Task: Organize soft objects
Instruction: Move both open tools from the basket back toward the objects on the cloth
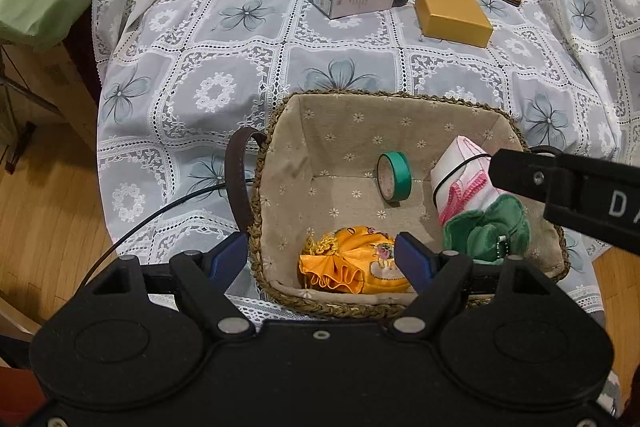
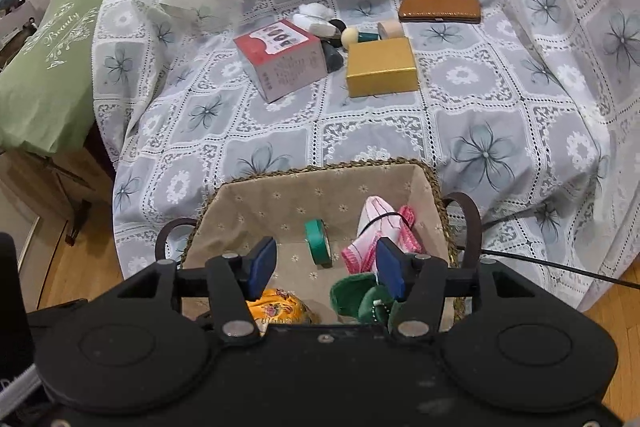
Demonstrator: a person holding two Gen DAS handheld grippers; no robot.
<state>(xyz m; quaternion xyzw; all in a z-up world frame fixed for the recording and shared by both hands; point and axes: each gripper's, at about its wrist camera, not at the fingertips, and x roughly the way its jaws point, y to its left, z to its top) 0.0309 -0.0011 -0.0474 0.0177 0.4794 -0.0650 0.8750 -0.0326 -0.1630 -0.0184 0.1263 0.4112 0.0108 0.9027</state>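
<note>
Below both tongs sits the lined basket, on a lace-patterned cloth. The left gripper stands wide open with nothing pressed between its pads — its left finger hangs outside the basket's near-left rim, its right finger over the orange pouch. The right gripper is also open and empty, its right pad just above the green plush item. Ahead of that pad lies the pink-and-white cloth; a green tape roll stands between the fingers, farther in. Well beyond the basket rest a pink box and a gold box.
</note>
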